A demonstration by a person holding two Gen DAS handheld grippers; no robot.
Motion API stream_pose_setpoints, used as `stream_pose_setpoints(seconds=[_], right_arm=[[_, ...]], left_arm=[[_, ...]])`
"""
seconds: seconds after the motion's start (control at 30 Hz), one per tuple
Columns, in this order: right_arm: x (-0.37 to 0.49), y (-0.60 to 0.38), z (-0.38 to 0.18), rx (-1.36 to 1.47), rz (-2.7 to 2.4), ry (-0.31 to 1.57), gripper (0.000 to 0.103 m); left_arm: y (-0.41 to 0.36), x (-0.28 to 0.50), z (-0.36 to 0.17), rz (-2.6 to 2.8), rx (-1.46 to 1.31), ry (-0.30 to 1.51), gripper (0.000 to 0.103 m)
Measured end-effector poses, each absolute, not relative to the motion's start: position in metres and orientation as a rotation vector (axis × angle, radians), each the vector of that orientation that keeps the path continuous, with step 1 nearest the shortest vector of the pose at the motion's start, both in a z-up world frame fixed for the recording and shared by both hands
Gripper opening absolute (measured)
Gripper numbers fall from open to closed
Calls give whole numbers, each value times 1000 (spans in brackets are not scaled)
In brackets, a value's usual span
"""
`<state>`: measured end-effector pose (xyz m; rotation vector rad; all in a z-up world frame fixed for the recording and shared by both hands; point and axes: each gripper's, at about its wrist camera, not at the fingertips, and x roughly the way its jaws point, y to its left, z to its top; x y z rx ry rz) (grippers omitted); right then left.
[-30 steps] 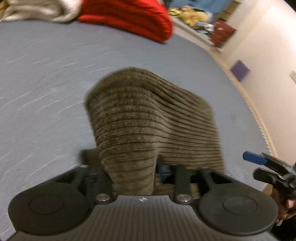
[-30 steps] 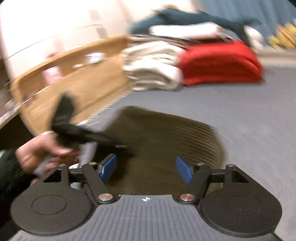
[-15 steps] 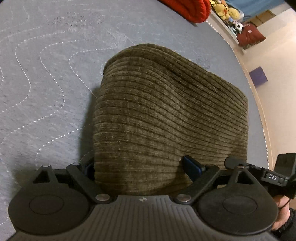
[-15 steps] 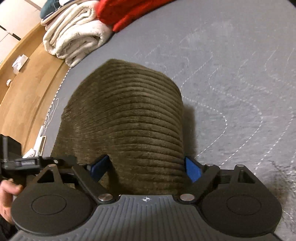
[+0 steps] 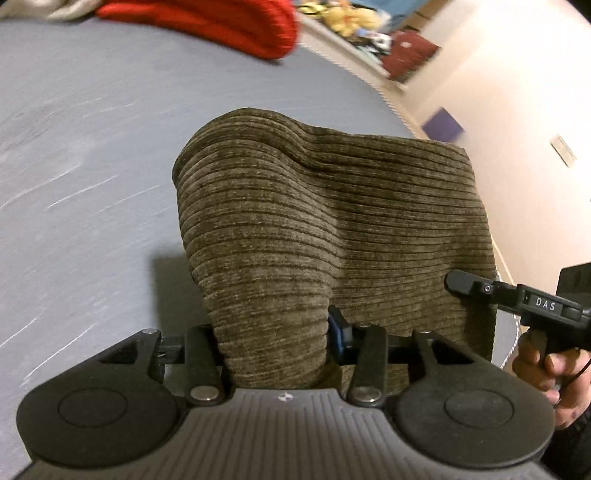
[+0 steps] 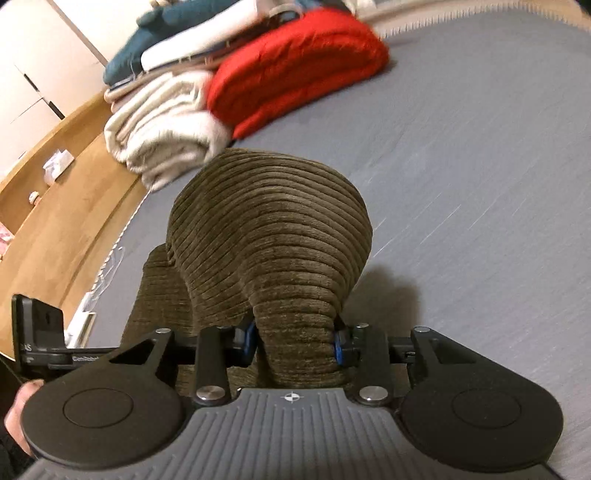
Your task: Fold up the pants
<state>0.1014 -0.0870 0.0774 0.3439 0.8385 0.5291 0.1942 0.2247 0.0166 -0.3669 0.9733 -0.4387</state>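
Left gripper (image 5: 273,339) and right gripper (image 6: 295,341) each clenched on the corduroy pants (image 5: 325,221), lifted off the grey bedcover (image 5: 92,184); keep hems level, lay down evenly.

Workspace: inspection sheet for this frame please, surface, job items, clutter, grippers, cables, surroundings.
Surface: grey quilted mattress.
Job's things: brown corduroy pants, bunched and lifted at both grips.
Clutter: red knit, cream blanket, teal and white folded items at the far end.
Grippers: left gripper shut on pants; right gripper shut on pants.
Cables: white cord at mattress edge.
Surroundings: wooden floor, cream wall, plush toys.
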Motion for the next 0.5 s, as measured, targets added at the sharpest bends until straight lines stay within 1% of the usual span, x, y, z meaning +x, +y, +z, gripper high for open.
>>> stream_pose_setpoints(seconds=[0.2,0.37,0.4,0.43,0.47,0.5], right_arm=[[101,-156,92,362,471,803,39],[105,-189,112,304,466,720,39],[108,-194,113,303,467,711,41],[113,-200,112,308,467,712,45],[121,-203,110,313,462,723,49],[128,-209,102,316,444,741,57]], left_arm=[[162,216,31,-510,-317,926,49],[135,231,37,-552,-323,889,51],[135,235,33,-549,-317,889,56],[134,239,29,-515,-297,892,67],[128,241,24,-408,-214,880,73],[118,236,22,-281,-83,849,76]])
